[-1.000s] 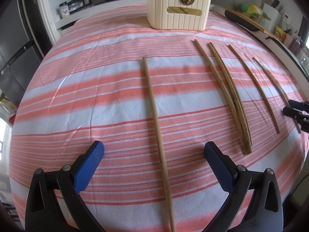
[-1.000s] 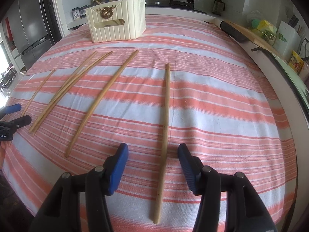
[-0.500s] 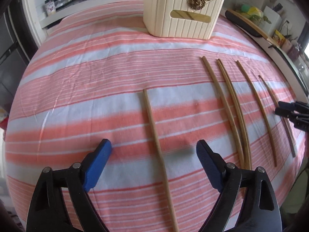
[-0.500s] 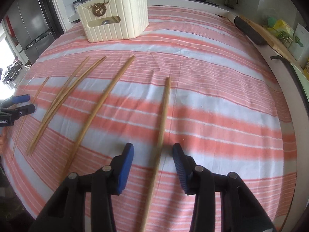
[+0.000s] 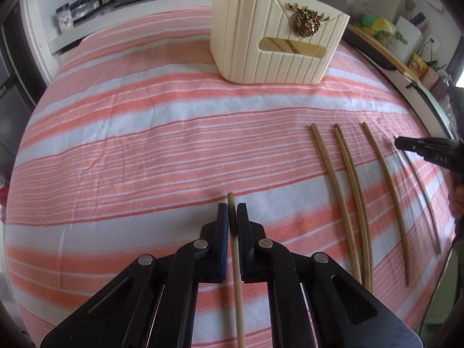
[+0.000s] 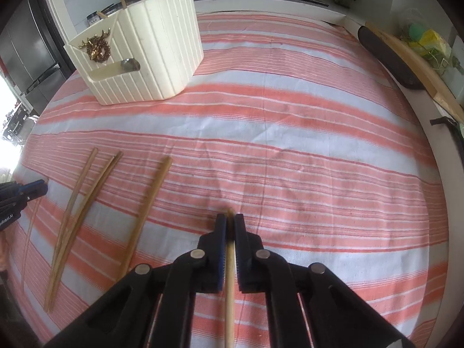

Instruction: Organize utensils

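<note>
Left hand-held gripper [image 5: 231, 220] is clenched on a chopstick [image 5: 236, 264], its pads pinching the stick just short of the far tip; that stick runs back under the tool along its own line, toward the near edge of the desk [image 5: 145, 150]; right hand-held gripper [image 6: 229, 229] is likewise clamped on its own chopstick [image 6: 229, 284], again near the far end, with the shaft trailing back toward the near edge; both sticks point roughly at the far side, where the cream holder [image 5: 275, 43] stands near the far edge; it lies ahead and slightly right of the left tool, ahead and well left of the right tool, neither plainly nearer; whether either stick is lifted off the cloth I cannot tell; the coming move, I judge, turns on swinging each long axis upright to drop into the holder's open top; four loose chopsticks [image 5: 345, 191] lie between the two tools, two of them touching as a pair, all roughly parallel, pointing far to near; they are thin, pale brown, plain wood, apparently bowed by the lens; the holder is ribbed, with a gold wreath badge [image 5: 306, 21] and a slot window, and two stick ends already poke out.
</note>
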`<state>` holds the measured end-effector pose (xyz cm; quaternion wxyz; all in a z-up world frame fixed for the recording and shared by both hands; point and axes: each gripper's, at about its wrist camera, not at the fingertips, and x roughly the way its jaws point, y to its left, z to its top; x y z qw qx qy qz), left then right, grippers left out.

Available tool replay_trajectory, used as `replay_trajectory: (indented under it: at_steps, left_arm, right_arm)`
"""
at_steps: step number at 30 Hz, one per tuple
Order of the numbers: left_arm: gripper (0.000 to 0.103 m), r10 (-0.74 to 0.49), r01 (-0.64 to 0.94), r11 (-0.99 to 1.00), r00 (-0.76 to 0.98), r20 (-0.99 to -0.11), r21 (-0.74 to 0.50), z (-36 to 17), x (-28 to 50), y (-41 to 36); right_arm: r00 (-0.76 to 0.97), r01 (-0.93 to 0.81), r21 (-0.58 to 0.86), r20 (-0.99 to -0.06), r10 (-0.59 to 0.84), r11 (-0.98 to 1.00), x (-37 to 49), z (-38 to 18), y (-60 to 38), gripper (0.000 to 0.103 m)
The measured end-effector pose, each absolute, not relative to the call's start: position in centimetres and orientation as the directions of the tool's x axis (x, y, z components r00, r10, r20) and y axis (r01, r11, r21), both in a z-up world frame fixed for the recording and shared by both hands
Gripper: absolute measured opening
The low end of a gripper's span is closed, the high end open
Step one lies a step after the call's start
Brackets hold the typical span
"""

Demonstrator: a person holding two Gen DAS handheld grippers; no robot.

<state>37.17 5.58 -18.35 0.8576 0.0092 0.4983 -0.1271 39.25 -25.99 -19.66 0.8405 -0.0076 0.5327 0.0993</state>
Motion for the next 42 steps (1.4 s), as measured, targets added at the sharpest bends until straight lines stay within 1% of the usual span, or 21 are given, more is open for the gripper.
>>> replay_trajectory:
  at_steps: [5, 10, 14, 19, 22, 26, 34, 38, 42]
  left_arm:
    - [0.004, -0.250, 0.220, 0.964, 0.569, -0.783, -0.148, -13.4, 34.9, 6.9]
    - [0.004, -0.293, 0.246, 0.955, 0.679, -0.673, -0.168, -6.7, 31.2, 7.8]
    - [0.004, -0.317, 0.273, 0.948, 0.749, -0.582, -0.165, -2.3, 27.9, 8.1]
    - [0.003, -0.345, 0.296, 0.938, 0.790, -0.506, -0.178, 0.6, 25.9, 7.9]
    - [0.003, -0.352, 0.299, 0.936, 0.803, -0.480, -0.186, 1.4, 25.7, 7.7]
    - [0.003, -0.362, 0.294, 0.931, 0.806, -0.469, -0.214, 1.8, 26.1, 7.8]
    - [0.003, -0.369, 0.290, 0.927, 0.812, -0.452, -0.236, 2.7, 26.4, 8.3]
    - [0.003, -0.375, 0.297, 0.925, 0.819, -0.435, -0.238, 4.5, 27.6, 8.7]
    - [0.003, -0.371, 0.299, 0.925, 0.845, -0.384, -0.235, 7.4, 29.1, 9.0]
  right_arm:
    - [0.511, -0.190, 0.153, -0.828, 0.230, 0.970, 36.9, -14.9, -26.5, 0.005]
    - [0.620, -0.237, 0.197, -0.724, 0.304, 0.951, 32.6, -8.2, -27.1, 0.005]
    - [0.695, -0.268, 0.194, -0.639, 0.329, 0.944, 28.3, -3.8, -27.4, 0.005]
    - [0.761, -0.279, 0.163, -0.563, 0.322, 0.946, 25.0, -0.6, -27.5, 0.005]
    - [0.797, -0.269, 0.136, -0.525, 0.300, 0.953, 24.4, 0.4, -27.4, 0.005]
    - [0.823, -0.268, 0.127, -0.485, 0.295, 0.955, 24.4, 1.6, -27.2, 0.005]
    - [0.841, -0.285, 0.092, -0.454, 0.295, 0.954, 25.2, 3.4, -26.3, 0.005]
    - [0.850, -0.292, 0.071, -0.438, 0.293, 0.954, 26.2, 4.6, -25.6, 0.005]
    - [0.869, -0.304, 0.051, -0.393, 0.299, 0.951, 28.1, 6.9, -24.8, 0.005]
